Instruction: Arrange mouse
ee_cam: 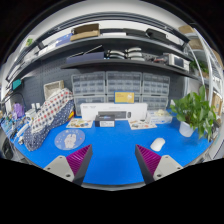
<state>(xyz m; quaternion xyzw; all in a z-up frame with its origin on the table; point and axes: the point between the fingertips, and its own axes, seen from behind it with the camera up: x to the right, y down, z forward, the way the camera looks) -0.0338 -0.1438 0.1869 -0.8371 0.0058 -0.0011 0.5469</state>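
Observation:
A white mouse [157, 145] lies on the blue tabletop [112, 150], ahead of my right finger and slightly beyond its tip. My gripper [112, 158] is open, its two magenta-padded fingers [79, 160] spread wide over bare blue surface with nothing between them. The mouse is apart from both fingers.
A clear glass bowl [69, 139] with something pink inside sits ahead of the left finger. A potted green plant [193, 111] stands at the right. White boxes and a device [112, 118] line the back edge, with drawer shelving [115, 88] behind. Clutter fills the left side.

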